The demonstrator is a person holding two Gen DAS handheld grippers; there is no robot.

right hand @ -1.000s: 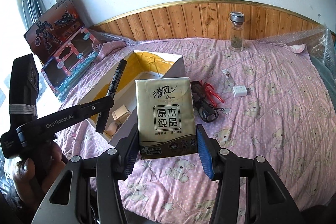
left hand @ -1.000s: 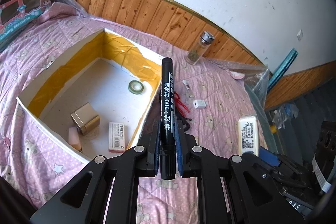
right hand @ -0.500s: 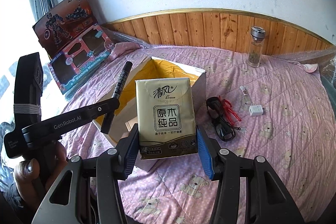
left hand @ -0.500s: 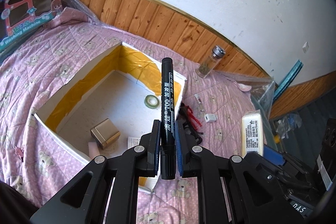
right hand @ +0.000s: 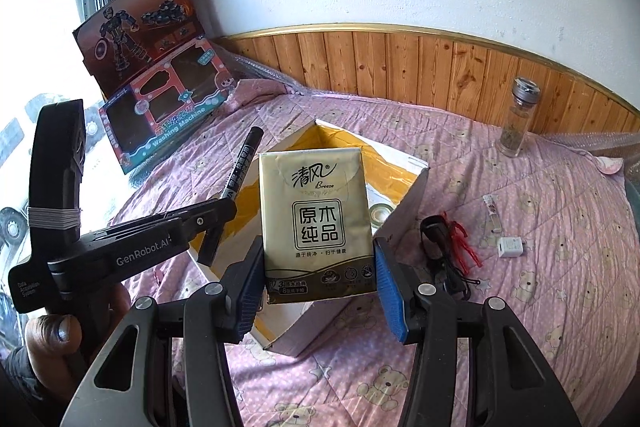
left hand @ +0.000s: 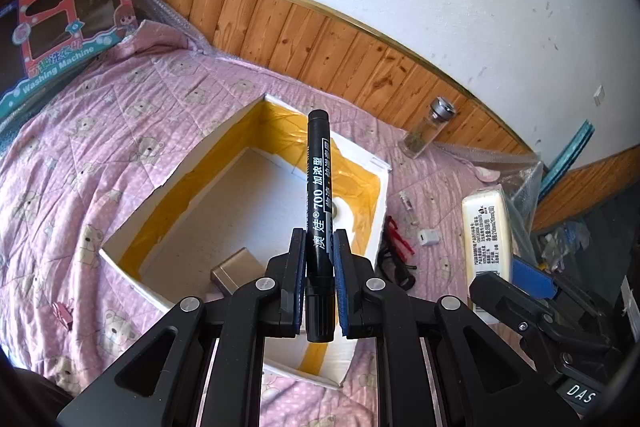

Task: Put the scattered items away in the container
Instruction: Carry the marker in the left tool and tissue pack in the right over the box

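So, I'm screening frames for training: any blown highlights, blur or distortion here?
Right wrist view: the window at left is blown out white, and the tissue pack is sharp and readable. Left wrist view: even daylight, with the marker print crisp. Both views: fisheye bends the wood paneling and leaves dark corners.

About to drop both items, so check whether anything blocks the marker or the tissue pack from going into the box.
Nothing visible does. The marker in the left gripper is over the open box; the tissue pack in the right gripper is at its near corner. The tin and tape roll inside leave bare floor.
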